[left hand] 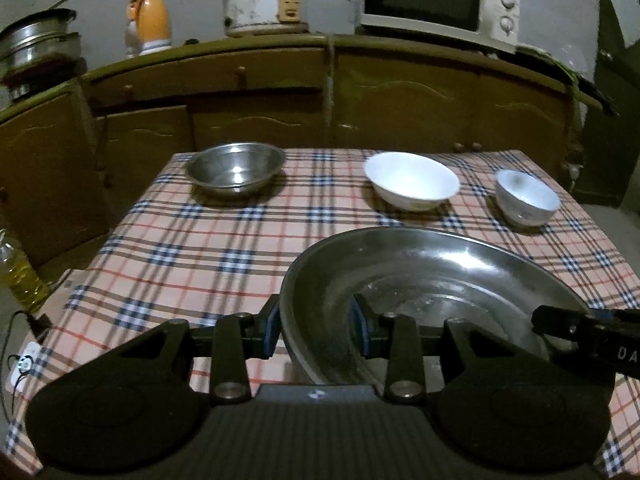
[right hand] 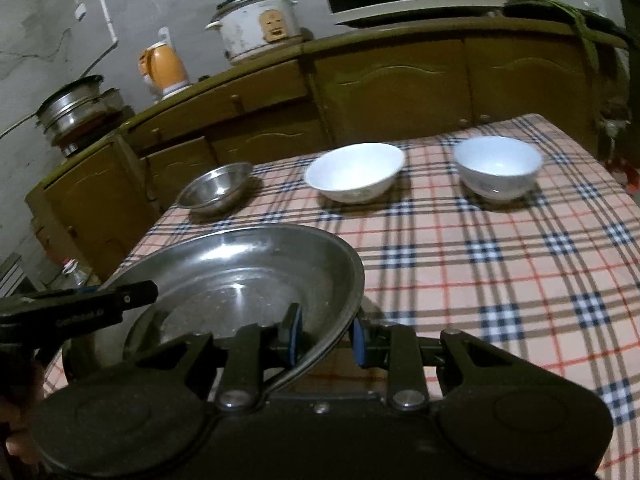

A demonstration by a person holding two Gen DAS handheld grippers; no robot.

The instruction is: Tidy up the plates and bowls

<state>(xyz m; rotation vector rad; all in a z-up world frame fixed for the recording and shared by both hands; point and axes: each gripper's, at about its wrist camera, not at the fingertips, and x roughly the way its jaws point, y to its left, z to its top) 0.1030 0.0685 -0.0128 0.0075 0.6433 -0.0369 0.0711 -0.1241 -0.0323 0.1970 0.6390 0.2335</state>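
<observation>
Two grippers share one load: the left gripper is closed narrowly over the left side of the large steel plate's rim, one blue pad inside the dish and one outside, and the right gripper is clamped the same way on the opposite side of the rim. The plate looks lifted slightly off the checked tablecloth and tilted, though whether its near edge is clear of the cloth I cannot tell. To carry it well, both hands should probably travel together at the same height, keeping the rim seated deep between the pads so the smooth metal does not slip, and levelling it before setting it down. Ahead, near the table's far edge, stand the small steel bowl on the left, the wide white bowl in the middle and the smaller white bowl on the right, all well apart from each other and from the plate.
</observation>
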